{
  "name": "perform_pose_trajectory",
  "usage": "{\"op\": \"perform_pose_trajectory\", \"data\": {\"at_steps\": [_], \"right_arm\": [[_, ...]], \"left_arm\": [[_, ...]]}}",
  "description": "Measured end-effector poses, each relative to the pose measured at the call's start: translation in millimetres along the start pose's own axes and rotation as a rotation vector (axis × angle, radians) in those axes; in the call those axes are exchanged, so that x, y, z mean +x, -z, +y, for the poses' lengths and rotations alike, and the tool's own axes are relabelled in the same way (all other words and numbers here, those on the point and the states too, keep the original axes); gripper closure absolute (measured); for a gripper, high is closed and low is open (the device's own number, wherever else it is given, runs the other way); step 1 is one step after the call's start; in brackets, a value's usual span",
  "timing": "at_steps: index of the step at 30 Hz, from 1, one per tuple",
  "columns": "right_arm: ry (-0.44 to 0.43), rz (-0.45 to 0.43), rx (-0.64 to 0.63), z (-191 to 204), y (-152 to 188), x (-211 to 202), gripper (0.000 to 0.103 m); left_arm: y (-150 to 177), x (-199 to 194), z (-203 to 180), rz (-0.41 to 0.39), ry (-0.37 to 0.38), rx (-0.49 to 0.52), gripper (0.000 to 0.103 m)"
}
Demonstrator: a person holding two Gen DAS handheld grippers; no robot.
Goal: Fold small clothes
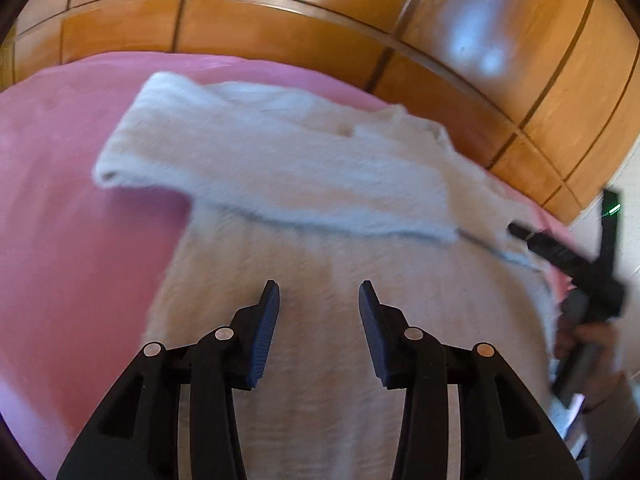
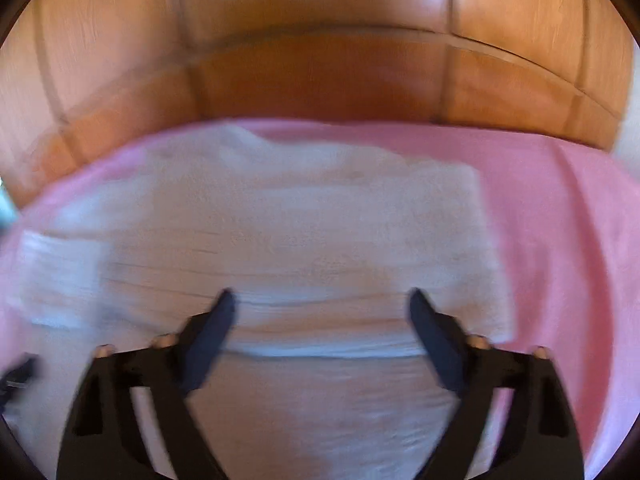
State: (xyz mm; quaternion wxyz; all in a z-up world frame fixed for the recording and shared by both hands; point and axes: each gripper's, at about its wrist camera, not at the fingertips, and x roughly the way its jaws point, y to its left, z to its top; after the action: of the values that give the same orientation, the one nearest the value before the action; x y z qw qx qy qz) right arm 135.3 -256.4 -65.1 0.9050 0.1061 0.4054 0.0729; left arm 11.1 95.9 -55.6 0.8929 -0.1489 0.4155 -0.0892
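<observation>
Fingers spread and holding nothing, the left gripper (image 1: 319, 292) hangs over the body of a fuzzy cream sweater (image 1: 320, 320) lying straight ahead on a pink bedspread (image 1: 72, 200). One sleeve (image 1: 260, 160) lies folded crosswise over the chest, its long axis running left to right. The right gripper (image 2: 320, 300), its fingers wide apart and also empty, hovers above the sweater's near folded edge; that view is blurred. Glossy wooden wardrobe doors (image 1: 320, 32) stand behind the bed. The left gripper seems better placed for the next fold.
</observation>
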Motion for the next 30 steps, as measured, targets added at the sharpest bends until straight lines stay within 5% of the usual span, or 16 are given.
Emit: {"op": "perform_pose_trajectory", "data": {"at_steps": [3, 8, 11, 16, 21, 25, 30], "right_arm": [[-0.146, 0.081, -0.045, 45.3, 9.2, 15.6, 0.05], [-0.207, 0.136, -0.086, 98.8, 16.1, 45.7, 0.058], [-0.162, 0.136, -0.131, 120.7, 11.0, 50.2, 0.097], [-0.112, -0.043, -0.186, 123.7, -25.6, -8.5, 0.097], [0.028, -0.178, -0.167, 75.3, -53.0, -59.0, 0.097], [0.162, -0.11, -0.068, 13.4, -46.3, -43.0, 0.097], [0.232, 0.04, 0.089, -44.7, -14.3, 0.5, 0.097]], "left_arm": [[3.7, 1.8, 5.7, -0.012, 0.005, 0.003, 0.063], [7.0, 5.8, 6.0, -0.025, 0.01, 0.023, 0.058], [8.8, 4.6, 8.6, -0.033, 0.016, 0.021, 0.058], [8.9, 3.1, 12.1, -0.041, 0.037, 0.005, 0.058], [8.1, 1.5, 10.7, -0.044, 0.036, 0.007, 0.058], [7.7, 0.7, 9.1, -0.044, 0.03, 0.011, 0.058], [6.9, 1.2, 6.4, -0.034, 0.013, 0.024, 0.058]]}}
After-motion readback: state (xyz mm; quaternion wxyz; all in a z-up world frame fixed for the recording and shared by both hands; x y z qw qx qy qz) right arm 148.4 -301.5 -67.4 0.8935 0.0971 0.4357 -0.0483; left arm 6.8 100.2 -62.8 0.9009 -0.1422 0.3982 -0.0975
